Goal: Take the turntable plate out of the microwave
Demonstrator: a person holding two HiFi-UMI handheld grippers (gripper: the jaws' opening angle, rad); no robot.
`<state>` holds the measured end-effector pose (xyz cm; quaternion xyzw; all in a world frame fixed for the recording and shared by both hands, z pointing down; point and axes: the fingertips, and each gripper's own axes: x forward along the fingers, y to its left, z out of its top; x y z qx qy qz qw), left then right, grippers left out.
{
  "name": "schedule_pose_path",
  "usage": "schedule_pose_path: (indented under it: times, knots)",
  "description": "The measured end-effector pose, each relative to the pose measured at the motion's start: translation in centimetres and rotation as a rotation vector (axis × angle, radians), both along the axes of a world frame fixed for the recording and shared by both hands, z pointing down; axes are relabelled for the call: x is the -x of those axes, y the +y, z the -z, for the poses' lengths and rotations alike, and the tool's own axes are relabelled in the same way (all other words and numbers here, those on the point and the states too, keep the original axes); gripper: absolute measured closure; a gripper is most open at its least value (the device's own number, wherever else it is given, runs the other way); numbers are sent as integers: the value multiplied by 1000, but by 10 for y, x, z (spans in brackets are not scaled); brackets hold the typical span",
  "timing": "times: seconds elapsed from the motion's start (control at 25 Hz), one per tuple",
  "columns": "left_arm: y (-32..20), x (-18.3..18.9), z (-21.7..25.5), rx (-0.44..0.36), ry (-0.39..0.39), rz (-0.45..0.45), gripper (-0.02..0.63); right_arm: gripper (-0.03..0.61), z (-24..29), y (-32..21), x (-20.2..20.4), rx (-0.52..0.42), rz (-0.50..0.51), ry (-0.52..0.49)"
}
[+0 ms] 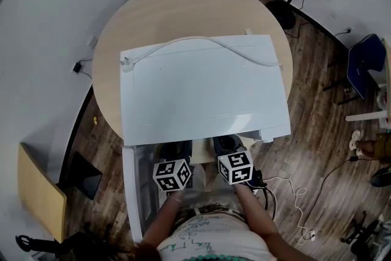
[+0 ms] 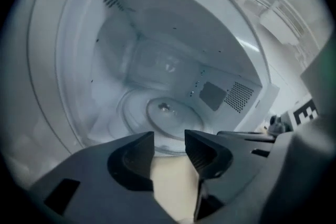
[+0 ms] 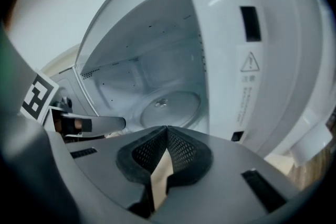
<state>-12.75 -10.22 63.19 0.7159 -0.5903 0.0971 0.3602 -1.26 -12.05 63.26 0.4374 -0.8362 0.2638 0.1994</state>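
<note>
L gripper [image 2: 169, 145] jaws spread, nothing btwn; R gripper [image 3: 167, 140] jaws pressed together. Turntable plate [image 2: 173, 118]: round, clear glass, raised centre hub, flat on microwave [image 1: 201, 88] floor.

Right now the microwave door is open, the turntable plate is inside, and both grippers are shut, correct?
Not quite: the left gripper is open, jaws apart on nothing, as the left gripper view shows. Only the right gripper is shut. The microwave door is open, the turntable plate inside.
</note>
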Motion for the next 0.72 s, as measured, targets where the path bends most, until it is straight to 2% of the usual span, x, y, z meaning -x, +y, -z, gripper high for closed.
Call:
schedule_pose_path:
  times: [0.12, 0.2, 0.36, 0.52, 0.6, 0.72]
  knots:
    - [6, 9, -12, 88, 150, 162, 425, 588, -5, 1, -8, 60, -55, -72]
    - [9, 13, -19, 127, 220, 251, 391, 588, -6, 2, -11, 64, -53, -64]
    - [3, 11, -30, 180, 353, 350, 344, 588, -6, 4, -16, 66, -38, -50]
    - [-5, 16, -39, 213, 419, 447, 333, 586, -4, 7, -18, 69, -23, -58]
    - [-7, 19, -43, 225, 424, 482, 330, 563, -2, 7, -19, 70, -16, -63]
    - [-8, 18, -47, 237, 413, 496, 331, 563, -2, 5, -23, 67, -14, -47]
